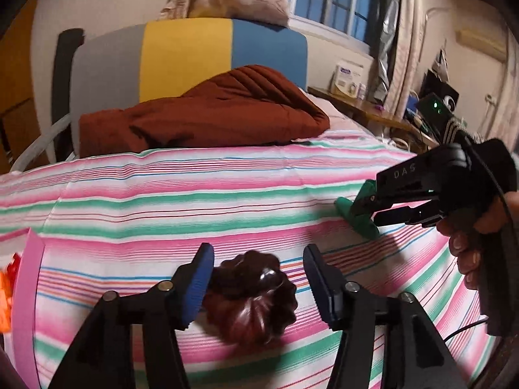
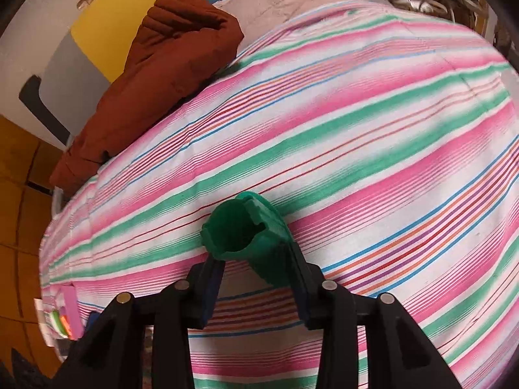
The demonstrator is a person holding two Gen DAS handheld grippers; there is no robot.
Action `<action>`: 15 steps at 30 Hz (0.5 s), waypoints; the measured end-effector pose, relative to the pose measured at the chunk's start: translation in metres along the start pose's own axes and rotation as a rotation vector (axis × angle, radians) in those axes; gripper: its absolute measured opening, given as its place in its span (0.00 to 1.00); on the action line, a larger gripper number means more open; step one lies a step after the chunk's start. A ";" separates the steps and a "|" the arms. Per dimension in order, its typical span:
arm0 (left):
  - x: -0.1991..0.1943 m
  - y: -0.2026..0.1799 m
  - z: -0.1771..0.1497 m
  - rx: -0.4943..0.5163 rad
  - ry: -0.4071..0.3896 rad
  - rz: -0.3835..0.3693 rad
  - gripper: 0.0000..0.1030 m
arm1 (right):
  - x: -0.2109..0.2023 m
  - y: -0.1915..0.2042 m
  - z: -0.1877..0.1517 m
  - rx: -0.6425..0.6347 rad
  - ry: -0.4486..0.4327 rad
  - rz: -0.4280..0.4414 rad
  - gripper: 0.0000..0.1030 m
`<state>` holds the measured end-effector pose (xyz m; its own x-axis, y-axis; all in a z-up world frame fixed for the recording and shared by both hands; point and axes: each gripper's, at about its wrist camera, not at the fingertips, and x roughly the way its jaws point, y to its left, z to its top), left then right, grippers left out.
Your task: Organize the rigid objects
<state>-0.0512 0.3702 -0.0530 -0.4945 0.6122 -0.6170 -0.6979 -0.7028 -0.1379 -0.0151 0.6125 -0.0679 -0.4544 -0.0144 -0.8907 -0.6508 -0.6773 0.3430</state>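
A dark brown fluted mould (image 1: 251,295) lies on the striped bedsheet (image 1: 227,201). My left gripper (image 1: 258,278) is open around it: the left pad touches its side, the right pad stands apart. A green plastic part (image 2: 248,231) sits between the fingers of my right gripper (image 2: 259,278), which is shut on it just above the sheet (image 2: 356,129). In the left wrist view the right gripper (image 1: 363,214) shows at the right with the green part (image 1: 355,215) at its tip.
A rust-brown quilt (image 1: 207,110) lies at the head of the bed against a grey, yellow and blue headboard (image 1: 188,61). A pink box edge (image 1: 27,291) with orange items is at the left. A cluttered wooden desk (image 1: 382,113) stands at the right.
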 end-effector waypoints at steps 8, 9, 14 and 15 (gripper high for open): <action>-0.010 0.003 -0.007 -0.015 -0.020 0.012 0.55 | -0.006 0.006 -0.006 -0.067 -0.064 -0.040 0.31; -0.008 0.002 -0.007 -0.009 -0.013 0.012 0.43 | -0.006 0.006 -0.006 -0.068 -0.068 -0.035 0.31; -0.003 -0.006 -0.008 0.042 0.004 0.009 0.32 | -0.010 0.005 -0.004 -0.068 -0.094 -0.025 0.24; -0.003 -0.007 -0.009 0.046 0.003 0.007 0.31 | -0.012 0.004 -0.003 -0.064 -0.102 -0.017 0.21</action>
<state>-0.0408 0.3699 -0.0570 -0.4975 0.6064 -0.6203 -0.7178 -0.6893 -0.0981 -0.0105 0.6074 -0.0561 -0.5055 0.0703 -0.8600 -0.6204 -0.7223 0.3056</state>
